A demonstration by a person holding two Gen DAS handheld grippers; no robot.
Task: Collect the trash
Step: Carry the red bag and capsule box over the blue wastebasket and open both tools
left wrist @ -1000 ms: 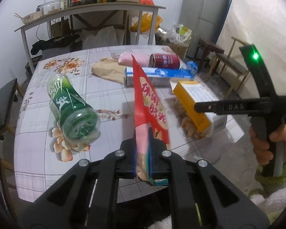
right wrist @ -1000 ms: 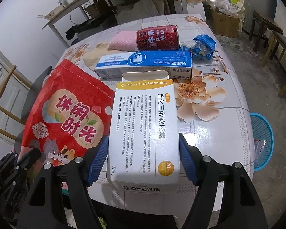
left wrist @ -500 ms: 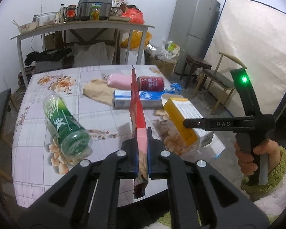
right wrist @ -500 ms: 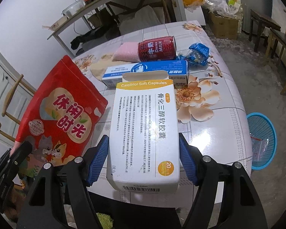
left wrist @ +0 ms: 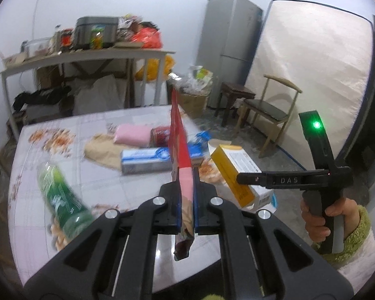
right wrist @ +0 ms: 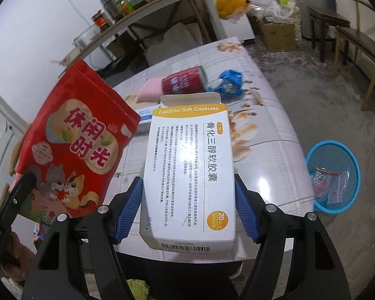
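My left gripper [left wrist: 187,200] is shut on the lower edge of a red snack bag [left wrist: 178,140], held upright and edge-on above the table; the right wrist view shows its printed face [right wrist: 80,137]. My right gripper [right wrist: 187,207] is shut on a white and yellow capsule box [right wrist: 190,172], lifted off the table, also seen as the box [left wrist: 233,172] from the left wrist. On the flowered table [right wrist: 270,155] lie a green bottle [left wrist: 61,197], a blue and white toothpaste box [left wrist: 147,160], a red can [right wrist: 183,82], a pink pack [left wrist: 132,135] and a blue wrapper [right wrist: 230,83].
A blue mesh bin [right wrist: 333,175] with some wrappers in it stands on the floor right of the table. A brown paper bag [left wrist: 100,150] lies mid-table. A cluttered shelf table [left wrist: 87,57], a fridge [left wrist: 230,45], a chair [left wrist: 270,112] and a mattress [left wrist: 312,70] stand beyond.
Both grippers have risen with their loads. The snack bag and the capsule box now hang higher above the table, and the right view has swung toward the blue bin.
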